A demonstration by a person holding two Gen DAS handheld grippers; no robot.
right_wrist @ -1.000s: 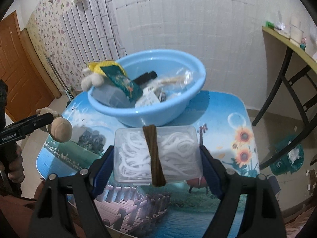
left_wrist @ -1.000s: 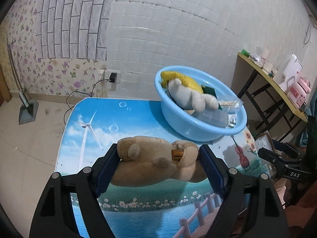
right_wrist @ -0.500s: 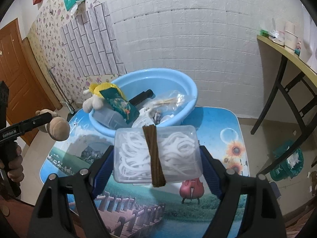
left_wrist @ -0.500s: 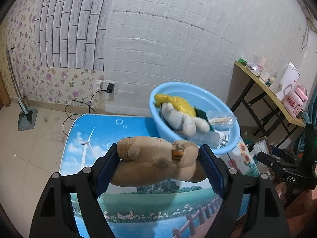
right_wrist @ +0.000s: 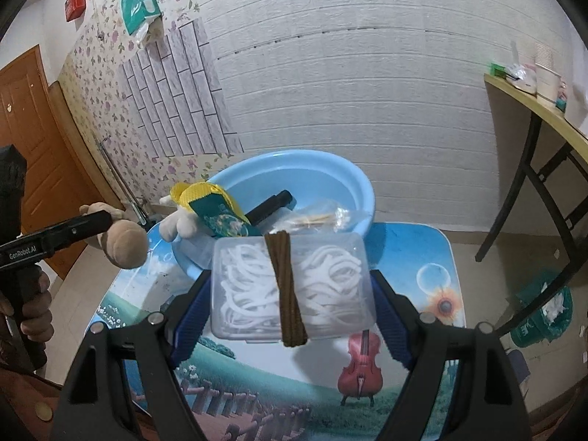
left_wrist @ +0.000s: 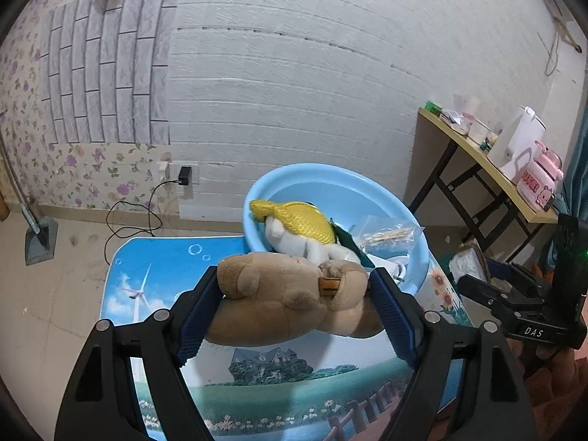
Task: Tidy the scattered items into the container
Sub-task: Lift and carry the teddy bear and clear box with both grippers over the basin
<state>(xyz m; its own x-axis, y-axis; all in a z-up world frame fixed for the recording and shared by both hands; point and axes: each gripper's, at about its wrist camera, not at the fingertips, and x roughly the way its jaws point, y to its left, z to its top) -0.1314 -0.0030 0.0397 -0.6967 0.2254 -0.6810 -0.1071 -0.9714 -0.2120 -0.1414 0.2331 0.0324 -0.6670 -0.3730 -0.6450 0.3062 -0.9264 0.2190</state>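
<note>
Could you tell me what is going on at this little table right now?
A person is tidying loose items into a light blue plastic basin on the picture-printed table, with a gripper in each hand. The left gripper is clamped on a tan plush teddy bear, held in the air short of the basin. The right gripper holds a clear plastic box of white cord with a brown band. A white plush toy with a yellow net already lies in the basin.
</note>
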